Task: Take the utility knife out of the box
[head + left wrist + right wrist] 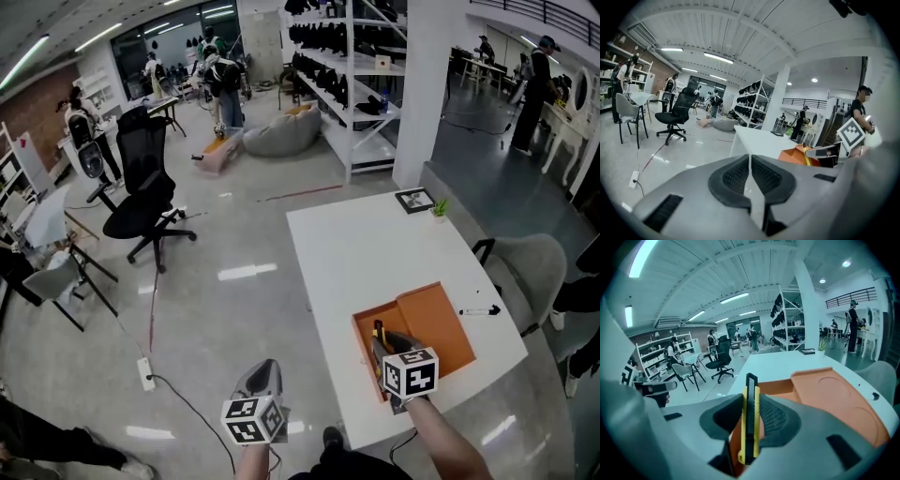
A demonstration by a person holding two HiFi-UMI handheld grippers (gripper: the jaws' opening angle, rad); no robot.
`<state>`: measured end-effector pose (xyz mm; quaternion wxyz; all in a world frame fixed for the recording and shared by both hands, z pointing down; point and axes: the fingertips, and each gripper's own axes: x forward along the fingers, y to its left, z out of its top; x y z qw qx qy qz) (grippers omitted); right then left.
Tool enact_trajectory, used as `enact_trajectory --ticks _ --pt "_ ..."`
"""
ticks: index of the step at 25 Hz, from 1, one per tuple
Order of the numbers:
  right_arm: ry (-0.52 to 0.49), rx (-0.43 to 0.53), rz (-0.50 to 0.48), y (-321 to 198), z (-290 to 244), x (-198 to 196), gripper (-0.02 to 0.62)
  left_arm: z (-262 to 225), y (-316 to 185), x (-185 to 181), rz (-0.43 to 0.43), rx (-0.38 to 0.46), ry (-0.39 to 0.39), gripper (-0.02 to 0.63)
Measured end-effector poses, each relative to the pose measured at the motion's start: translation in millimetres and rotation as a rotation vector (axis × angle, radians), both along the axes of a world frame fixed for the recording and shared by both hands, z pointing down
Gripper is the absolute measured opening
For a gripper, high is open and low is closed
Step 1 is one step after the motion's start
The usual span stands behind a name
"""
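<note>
Orange, lid (436,326) thrown back, the box (367,326) lies open near the 5 o'clock corner of the white desk (366,244) in my head view. My right tongs (751,405) sit directly over its tray half, at about 9 o'clock from the flat lid, and they are clenched on the utility knife (750,432). In the right gripper view the yellow-and-black body stands upright, pinched flat between both pads (776,420), with its black tip poking up above them. So the grasp, which I judge to be the hard part, is done. What I cannot settle is whether the knife is clear of the box: its lower end is hidden behind the tongs, and orange wall shows just behind and below it. I read it as lifted partway at most, above the tray rather than out past the rim. My left tongs (750,161) are pressed together on nothing, hanging off the desk over the floor (206,309) at roughly 8 o'clock from the box, well apart from it and playing no part. What I reckon is left: raise the knife clear of the rim, carry it toward the bare white surface at 12 o'clock, and, if the job wants it set down, release it there
</note>
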<state>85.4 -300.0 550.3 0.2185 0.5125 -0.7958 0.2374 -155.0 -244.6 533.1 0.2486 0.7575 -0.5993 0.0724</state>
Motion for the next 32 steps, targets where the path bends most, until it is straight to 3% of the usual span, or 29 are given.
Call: enact_trajectory --ticks 19,32 --pt "-0.061 0.187 0.081 13 -56 6 0.114 -9 -1 2 0.051 0.029 -0.002 0.023" --pt "-0.100 0.264 0.092 13 -89 6 0.114 -15 -5 0 0.052 0.036 -0.001 0.023"
